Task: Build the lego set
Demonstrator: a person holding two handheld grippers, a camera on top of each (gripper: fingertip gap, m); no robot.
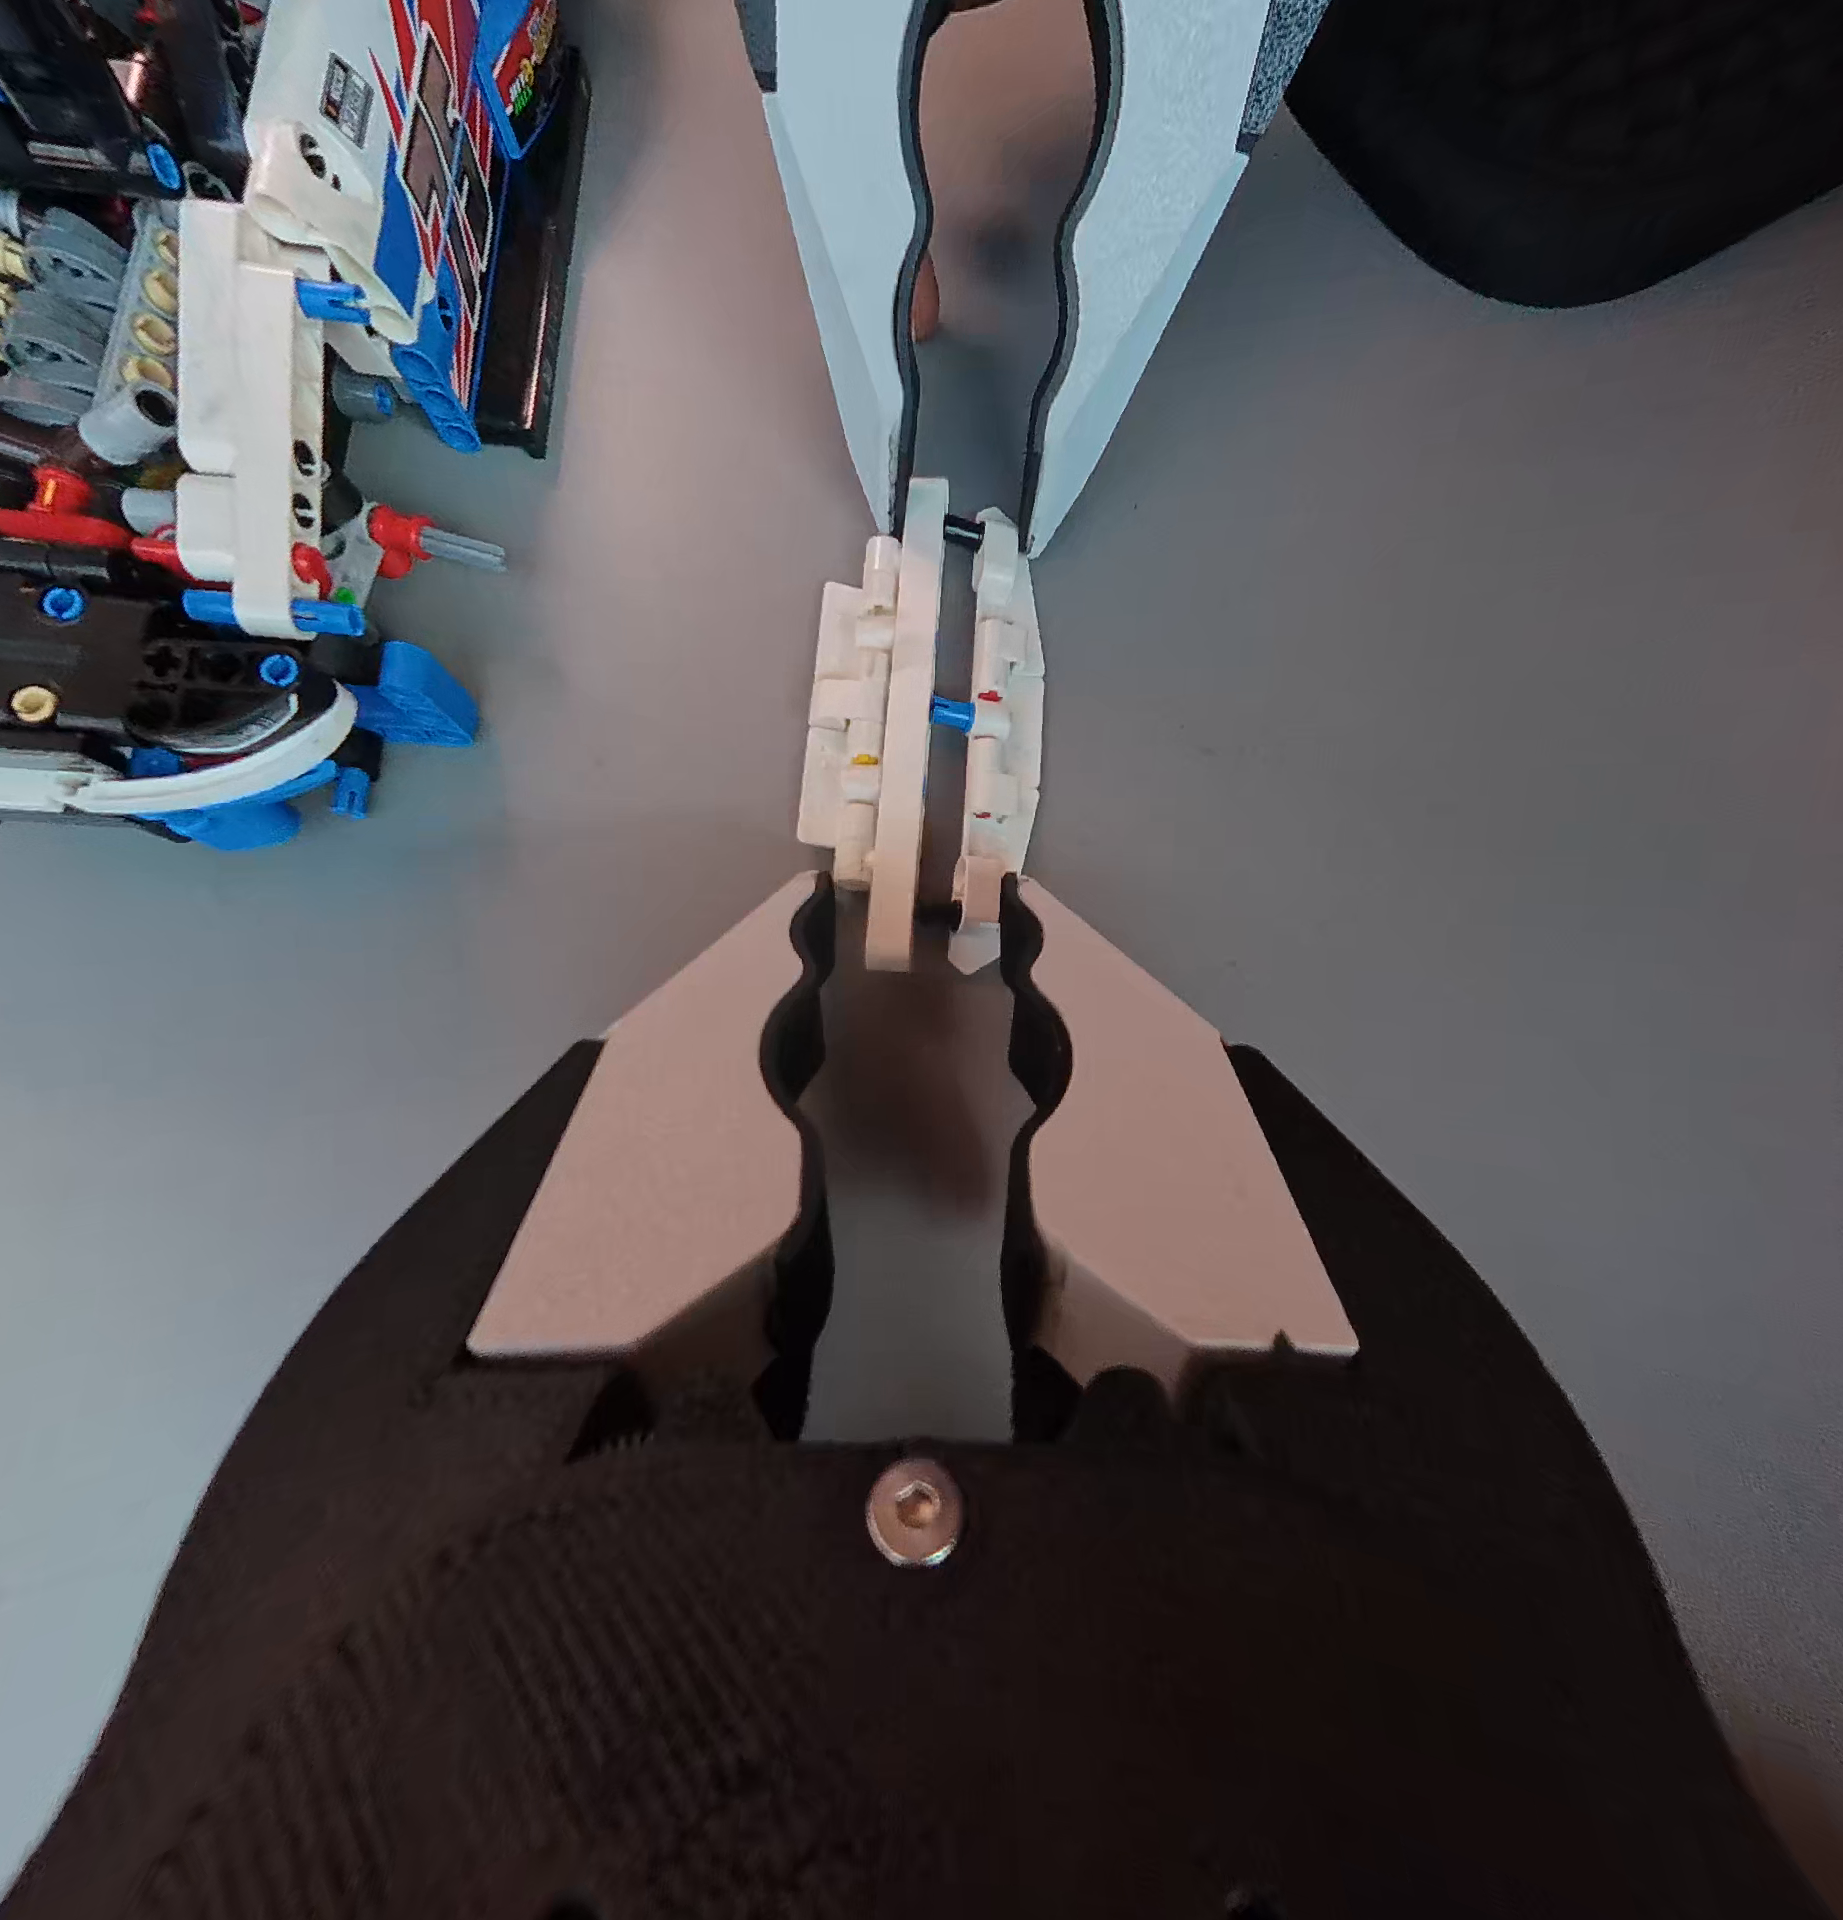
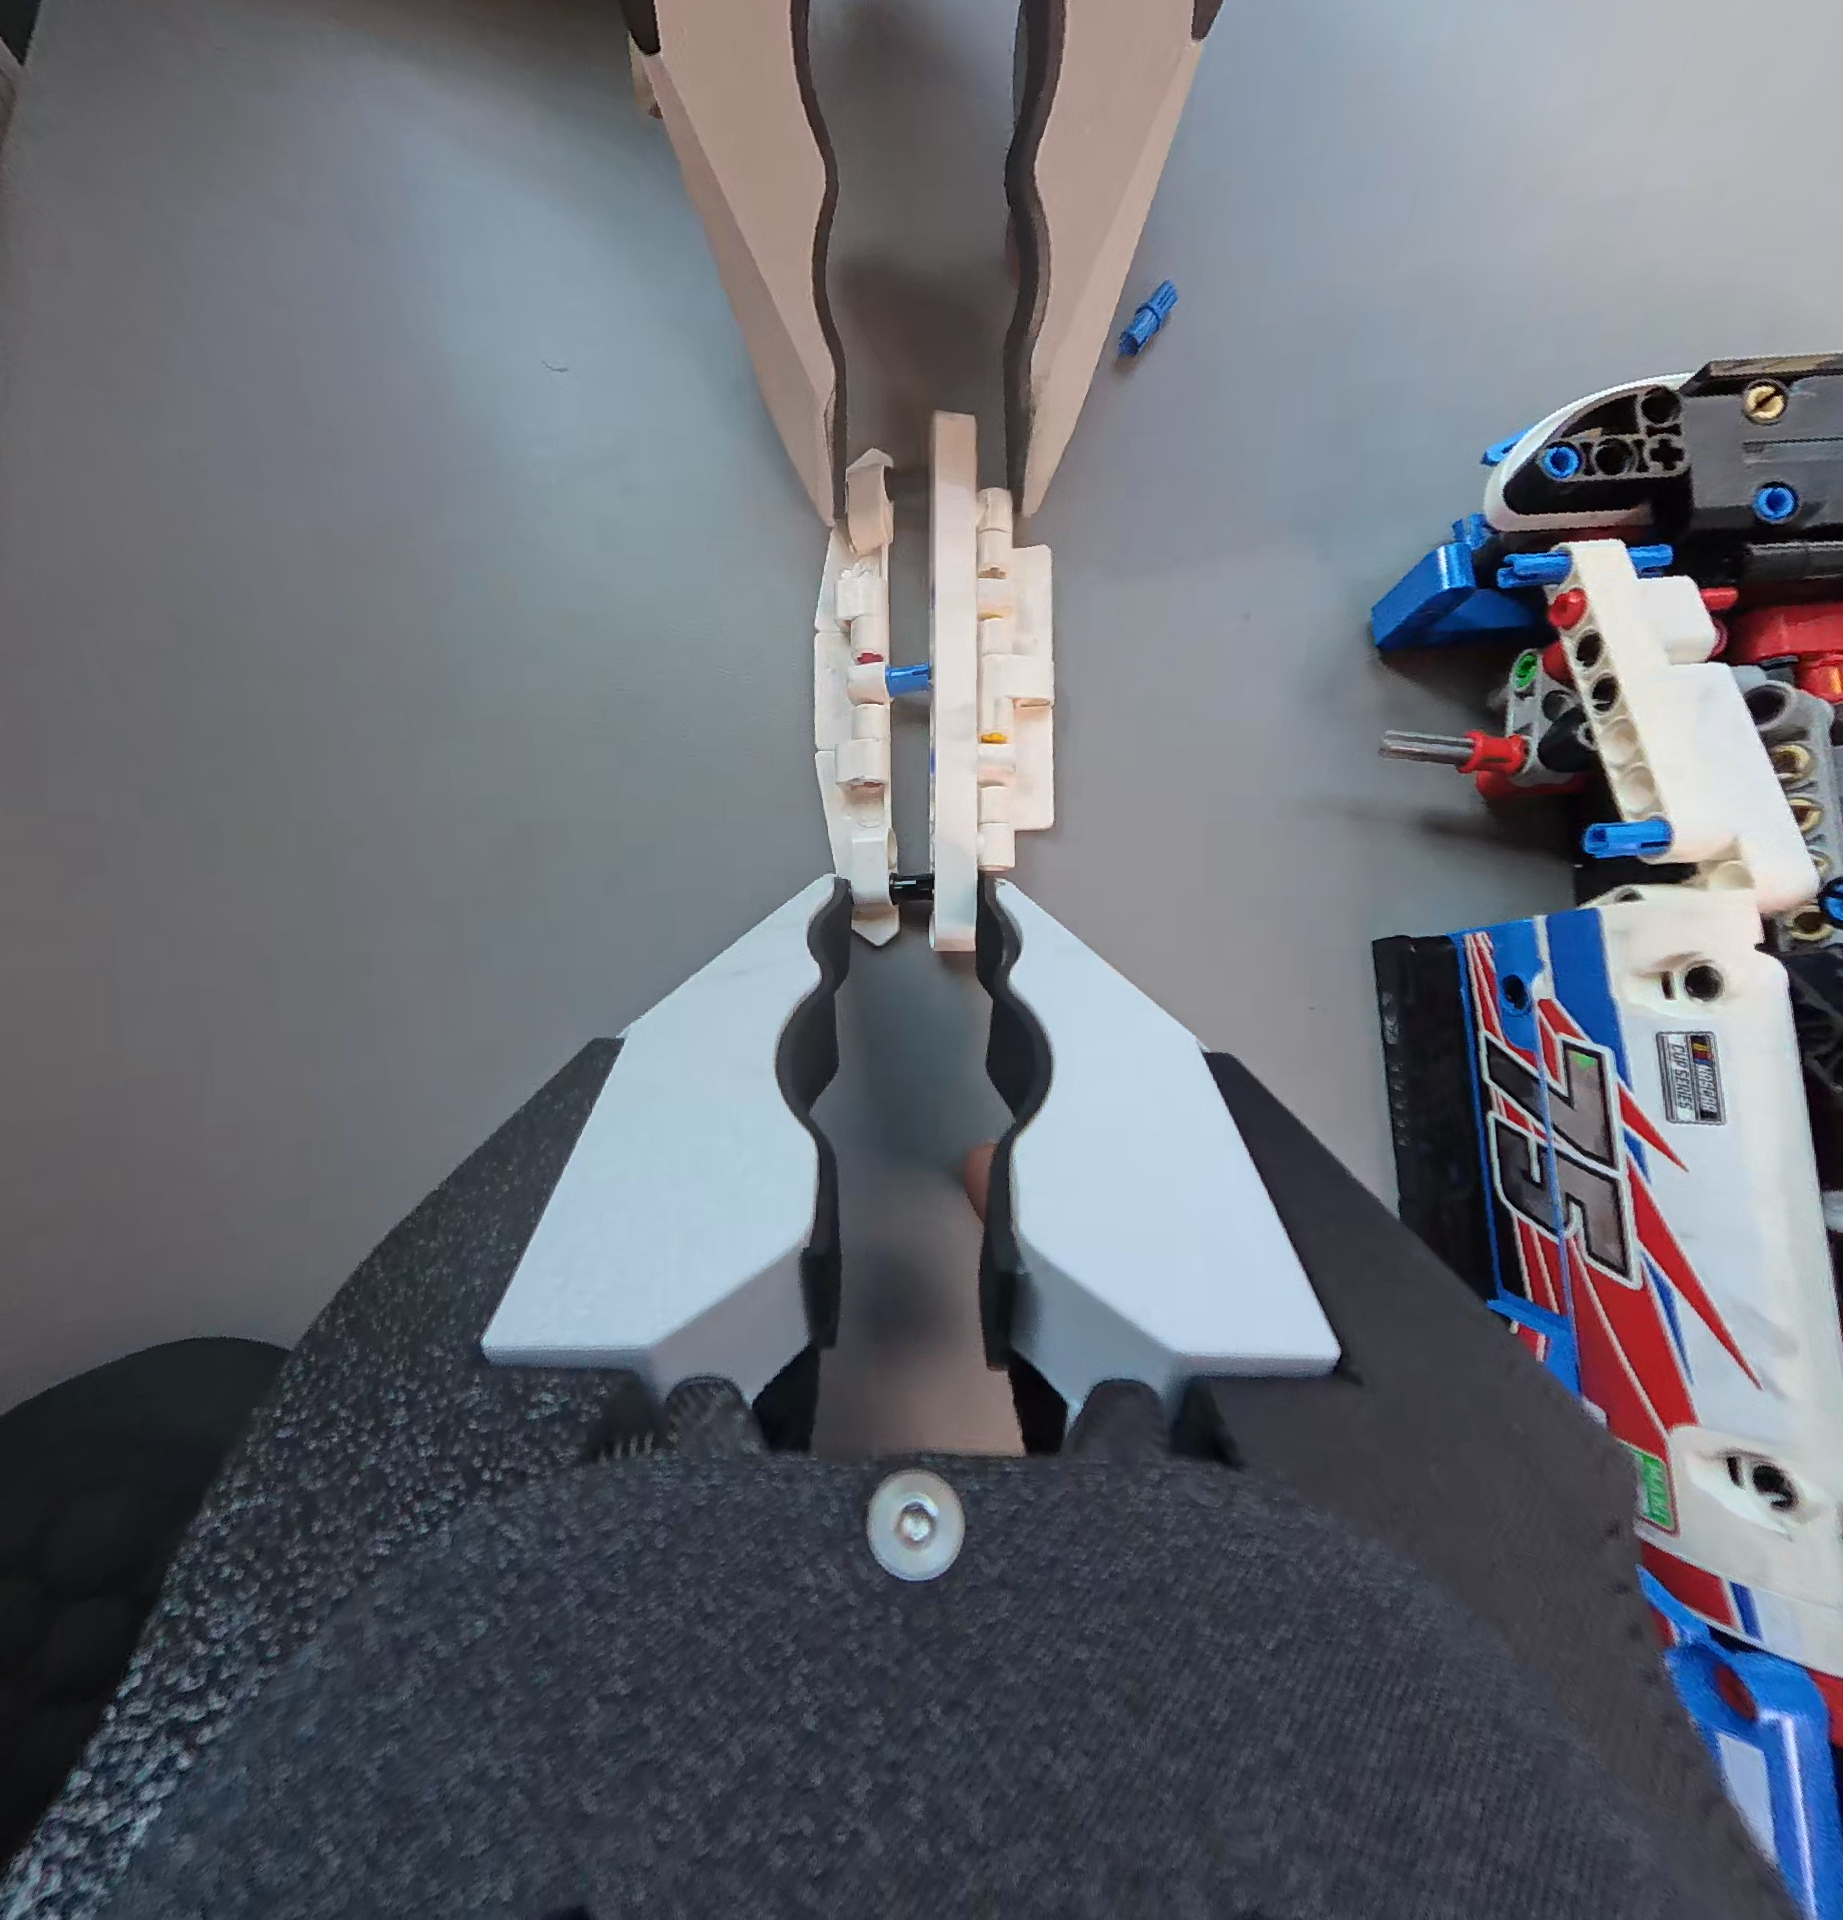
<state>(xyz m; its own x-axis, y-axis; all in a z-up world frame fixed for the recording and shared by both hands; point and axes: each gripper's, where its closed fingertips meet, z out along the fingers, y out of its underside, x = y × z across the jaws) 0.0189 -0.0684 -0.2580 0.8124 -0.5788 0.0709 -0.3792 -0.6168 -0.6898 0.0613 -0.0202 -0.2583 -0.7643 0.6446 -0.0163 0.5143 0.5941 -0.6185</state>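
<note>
A white lego sub-assembly (image 1: 922, 717) of two panel halves joined by black and blue pins hangs above the grey table. It also shows in the right wrist view (image 2: 938, 686). My left gripper (image 1: 912, 899), with beige fingers, is shut on its near end. My right gripper (image 2: 917, 904), with pale grey fingers, is shut on the opposite end. Each gripper shows at the top of the other's view, facing it: the right gripper (image 1: 958, 509) in the left wrist view and the left gripper (image 2: 932, 488) in the right wrist view. A gap remains between the two halves.
The partly built race car (image 1: 221, 447), white, blue, red and black, lies on the table beside the grippers; it also shows in the right wrist view (image 2: 1665, 935). A loose blue pin (image 2: 1148, 318) lies on the table. A dark object (image 1: 1623, 135) sits at the table's edge. There is about 7 cm between the tips of the two grippers.
</note>
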